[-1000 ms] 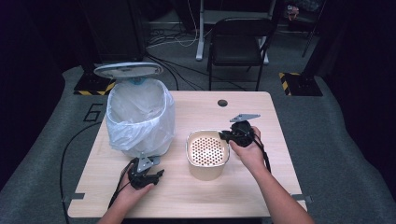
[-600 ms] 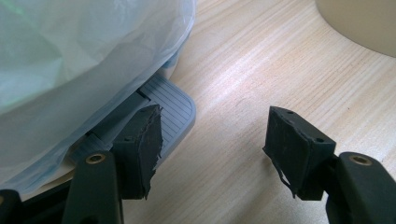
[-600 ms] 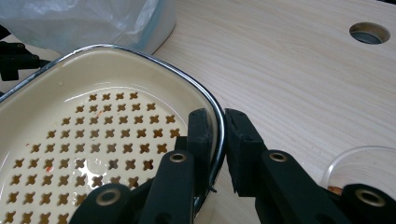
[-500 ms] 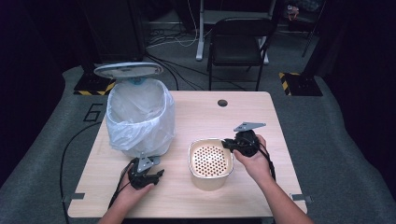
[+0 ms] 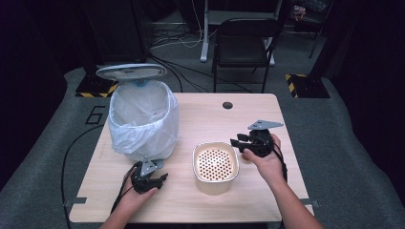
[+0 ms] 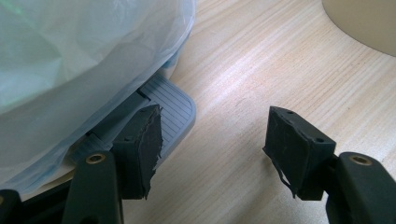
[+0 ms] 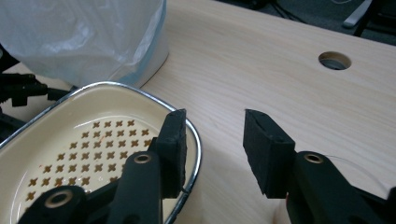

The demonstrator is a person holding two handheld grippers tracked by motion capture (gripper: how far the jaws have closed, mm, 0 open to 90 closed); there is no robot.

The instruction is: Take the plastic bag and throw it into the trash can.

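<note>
A cream container (image 5: pixel 215 167) with a perforated bottom and a metal rim stands in the middle of the table. My right gripper (image 5: pixel 236 142) hovers at its right edge, open. In the right gripper view the container's rim (image 7: pixel 195 144) runs between the jaws of the right gripper (image 7: pixel 212 121), close to the left one, with nothing clamped. A bin (image 5: pixel 142 119) lined with a white bag stands at the left with its lid (image 5: pixel 131 71) up. My left gripper (image 5: pixel 160 178) rests open on the table by the bin's foot pedal (image 6: pixel 173 105), its left jaw over the pedal's edge.
A round cable hole (image 5: pixel 227 105) pierces the table at the back. A black chair (image 5: pixel 243 43) stands beyond the far edge. The bag (image 6: pixel 84 51) bulges over the pedal. Bare wood (image 5: pixel 258 200) lies in front of the container.
The container slid a little toward the near edge together with my right gripper, then stopped. The left gripper has stayed by the pedal.
</note>
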